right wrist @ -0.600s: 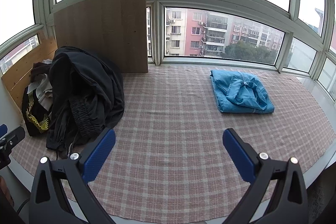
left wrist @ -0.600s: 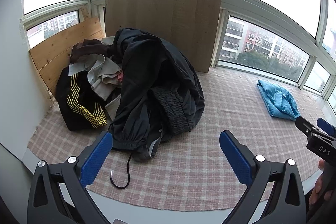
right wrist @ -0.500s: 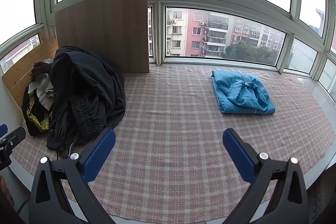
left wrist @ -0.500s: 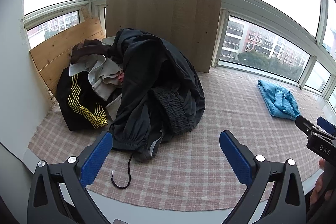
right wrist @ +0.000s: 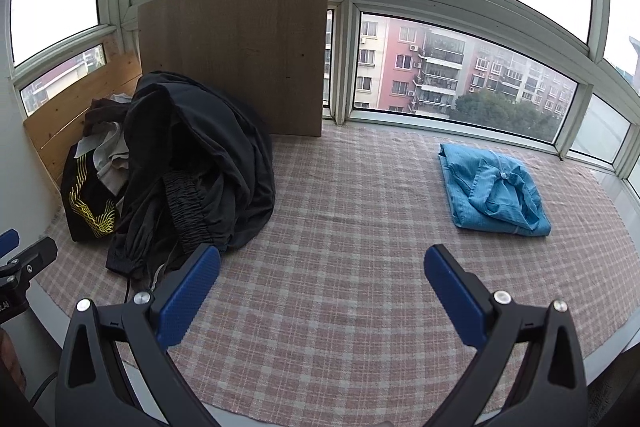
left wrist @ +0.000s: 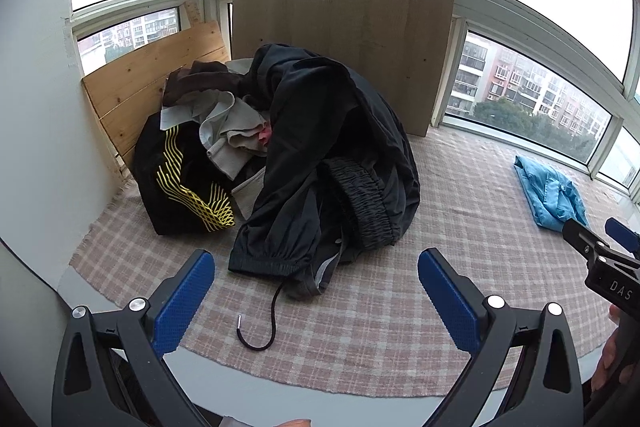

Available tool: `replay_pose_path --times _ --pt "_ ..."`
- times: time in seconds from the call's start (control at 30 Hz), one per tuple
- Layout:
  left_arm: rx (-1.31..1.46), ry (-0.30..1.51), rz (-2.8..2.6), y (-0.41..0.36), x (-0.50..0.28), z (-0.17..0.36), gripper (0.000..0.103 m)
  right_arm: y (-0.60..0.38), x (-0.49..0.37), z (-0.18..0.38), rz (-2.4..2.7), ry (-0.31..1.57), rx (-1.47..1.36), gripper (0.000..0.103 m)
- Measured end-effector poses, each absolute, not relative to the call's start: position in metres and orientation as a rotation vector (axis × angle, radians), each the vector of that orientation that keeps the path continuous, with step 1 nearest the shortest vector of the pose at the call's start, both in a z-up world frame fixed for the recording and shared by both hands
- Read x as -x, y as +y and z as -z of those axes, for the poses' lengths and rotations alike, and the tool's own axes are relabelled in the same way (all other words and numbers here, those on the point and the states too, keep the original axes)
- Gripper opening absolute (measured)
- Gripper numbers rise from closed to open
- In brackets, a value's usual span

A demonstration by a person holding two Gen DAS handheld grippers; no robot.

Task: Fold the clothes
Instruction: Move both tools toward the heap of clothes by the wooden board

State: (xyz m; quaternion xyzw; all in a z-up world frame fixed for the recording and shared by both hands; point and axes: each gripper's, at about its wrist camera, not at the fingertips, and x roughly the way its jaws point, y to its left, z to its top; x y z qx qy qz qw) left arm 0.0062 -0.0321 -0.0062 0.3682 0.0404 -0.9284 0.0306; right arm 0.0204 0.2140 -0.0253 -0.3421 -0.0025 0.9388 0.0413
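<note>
Above the checked cloth (right wrist: 340, 227) we hold two grippers, left gripper (left wrist: 316, 277) and right gripper (right wrist: 322, 273), each spread wide with nothing between its two blue pads. Ahead of the left one we count one heap of unfolded clothes (left wrist: 304, 155), topped by a black jacket (left wrist: 340, 131); how many garments lie beneath we cannot tell. One folded blue garment (right wrist: 494, 189) lies well apart, to the right
</note>
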Motion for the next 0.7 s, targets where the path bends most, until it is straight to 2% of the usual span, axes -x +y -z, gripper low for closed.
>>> replay_pose_path --times 0.3,0.7 --pt "-1.166 0.16 2.81 -0.052 -0.006 0.009 0.102 0.188 -0.003 0.026 -2.947 -0.032 1.094 0.103" --pt "-1.146 0.356 2.685 -0.101 -0.007 0.012 0.102 0.145 0.02 0.024 -3.016 -0.051 1.139 0.103"
